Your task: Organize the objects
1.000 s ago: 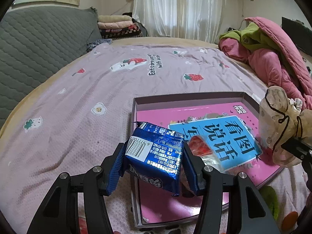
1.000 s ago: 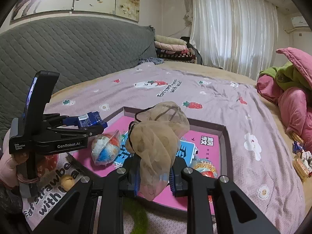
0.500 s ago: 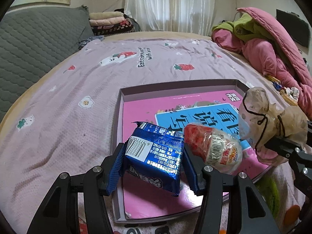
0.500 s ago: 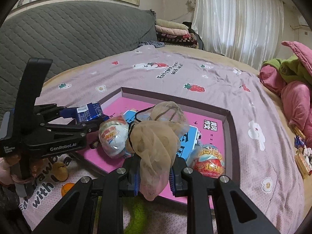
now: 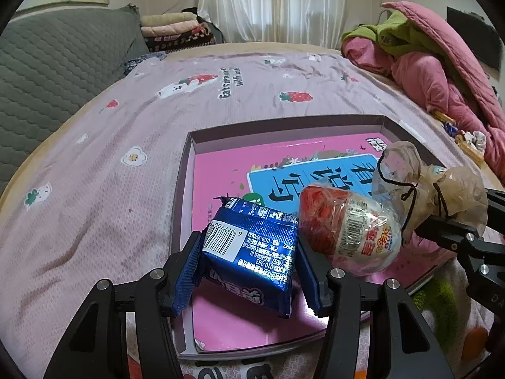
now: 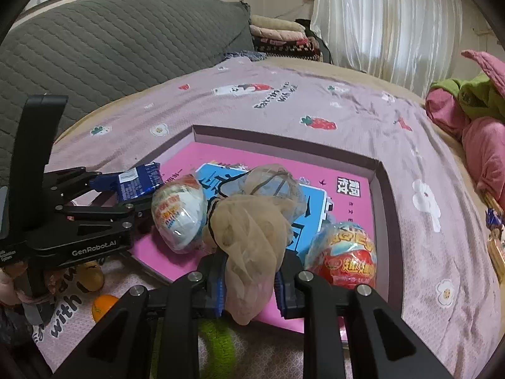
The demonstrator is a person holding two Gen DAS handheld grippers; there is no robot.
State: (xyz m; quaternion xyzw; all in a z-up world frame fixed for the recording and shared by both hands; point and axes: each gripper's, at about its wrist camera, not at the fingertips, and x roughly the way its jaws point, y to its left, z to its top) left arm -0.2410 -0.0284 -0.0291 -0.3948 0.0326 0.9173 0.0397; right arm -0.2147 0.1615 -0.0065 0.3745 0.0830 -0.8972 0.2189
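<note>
Around: wrapped toy egg (image 5: 350, 230) lies beside blue packet (image 5: 252, 249) in pink tray (image 5: 186, 170).
Left gripper (image 5: 249, 271): clamps packet.
Right gripper (image 6: 249, 287): pinches mesh pouch (image 6: 252, 240).
Change: egg nearer — tray closer.

A: Where does the light come from?

B: From the curtained window (image 5: 274, 3) at the back; the white curtain (image 6: 388, 22) glows in both views, soft and even daylight. The room is moderately bright.

A: Any glare?

B: A bright streak on the foil of the blue packet (image 5: 252, 252) and small highlights on the wrapped egg toy (image 5: 350, 230). The pink tray (image 5: 221, 189) reflects mildly near its close edge.

A: Shadows?

B: Faint ones only, under the packet and beneath the left tongs (image 5: 249, 271).

A: Sharpness?

B: Centre is crisp. The bedspread (image 6: 347, 101) bends strongly toward the rim, corners go black, and the far right edge smears slightly.
</note>
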